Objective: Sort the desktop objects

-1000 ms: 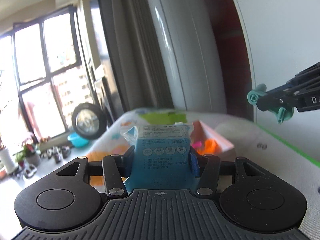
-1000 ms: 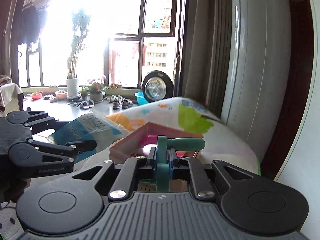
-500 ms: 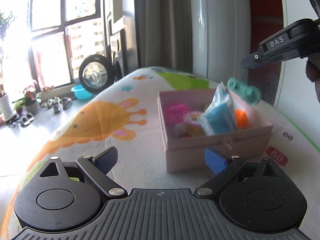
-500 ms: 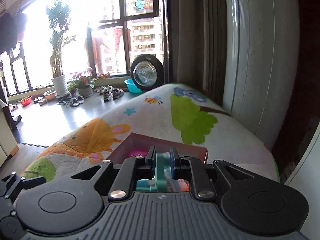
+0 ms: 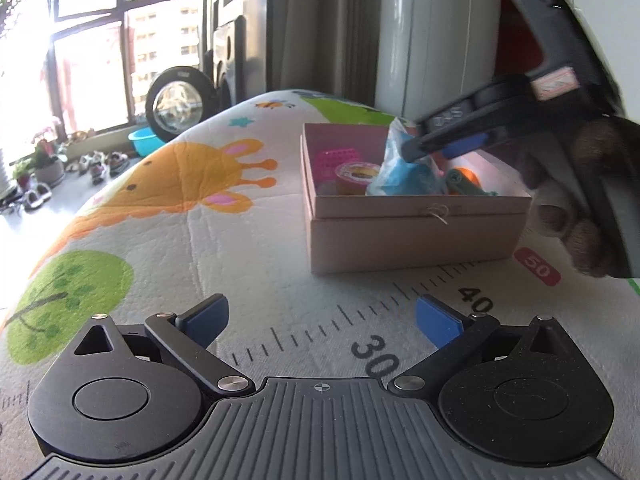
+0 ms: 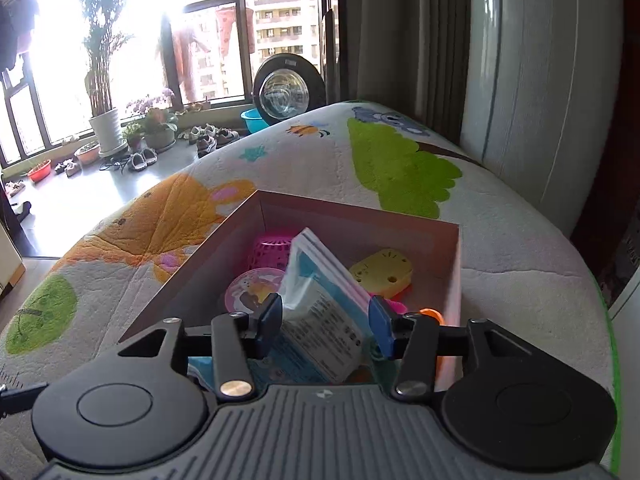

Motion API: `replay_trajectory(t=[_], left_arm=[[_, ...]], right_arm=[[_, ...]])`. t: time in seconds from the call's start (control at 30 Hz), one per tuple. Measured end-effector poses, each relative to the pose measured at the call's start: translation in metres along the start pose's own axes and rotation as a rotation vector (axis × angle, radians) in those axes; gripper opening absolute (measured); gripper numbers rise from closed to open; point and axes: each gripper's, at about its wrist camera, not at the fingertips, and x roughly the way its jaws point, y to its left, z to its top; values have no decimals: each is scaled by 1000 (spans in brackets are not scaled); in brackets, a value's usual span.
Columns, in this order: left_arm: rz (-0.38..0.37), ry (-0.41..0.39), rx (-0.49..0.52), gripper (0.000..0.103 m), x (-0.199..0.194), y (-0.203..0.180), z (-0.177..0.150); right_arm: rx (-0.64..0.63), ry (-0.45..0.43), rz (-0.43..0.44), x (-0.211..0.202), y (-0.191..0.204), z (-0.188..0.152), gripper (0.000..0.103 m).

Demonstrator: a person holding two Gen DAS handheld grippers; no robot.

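Observation:
A pink box [image 5: 416, 232] stands on the printed mat and holds a blue tissue pack [image 5: 404, 172], a green clip [image 5: 468, 184], a pink basket [image 5: 336, 158] and a round pink case [image 5: 358, 172]. My left gripper [image 5: 322, 320] is open and empty, low over the mat in front of the box. My right gripper [image 6: 324, 320] is open above the box [image 6: 452, 280], its jaws either side of the tissue pack [image 6: 320, 308] without closing on it. It also shows in the left wrist view [image 5: 444, 146]. A yellow toy [image 6: 380, 272] lies in the box.
The mat [image 5: 180, 208] has a printed ruler and cartoon animals. A white appliance [image 6: 552, 80] and curtains stand behind the mat's far edge. Beyond the left edge are the floor, shoes and plants [image 6: 104, 120] by the window.
My left gripper dropped the tissue pack into the box and pulled back, open. My right gripper let go of the green clip into the box and opened over it.

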Motion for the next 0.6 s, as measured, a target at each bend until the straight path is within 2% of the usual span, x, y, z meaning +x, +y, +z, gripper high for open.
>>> replay_trajectory(t=[0.13,0.2,0.27,0.3,0.33,0.37,0.47,0.5,0.57,0.6], left_arm=[[2,-4,25,103,-6,-4,-5],[15,0,24,103,-6,-3,-7],[22,8,10,103,-4,0,-9],[25,11,2,103,-4,2,-9],[26,13,-1,103,-3,3,-10],[29,14,-2,103,-3,3,-11],[38,15,3,103,-3,4,-15],[42,20,3,103,-1,5,-16],[35,33,-7,103,0,5,-17],[24,41,-19,103,1,6,-19]], right_arm=[[-136,-13,47,4,42,4,50],[-180,-8,41,6,49,7,50],[-213,13,-24,17,43,9,37],[-227,26,-86,25,37,9,37],[-219,30,-110,30,26,8,37],[-194,35,-98,30,17,9,37],[-54,11,57,3,-14,13,38],[-23,-24,83,-14,-20,13,40],[-8,-73,98,-42,-24,9,62],[-15,-99,100,-58,-23,3,68]])
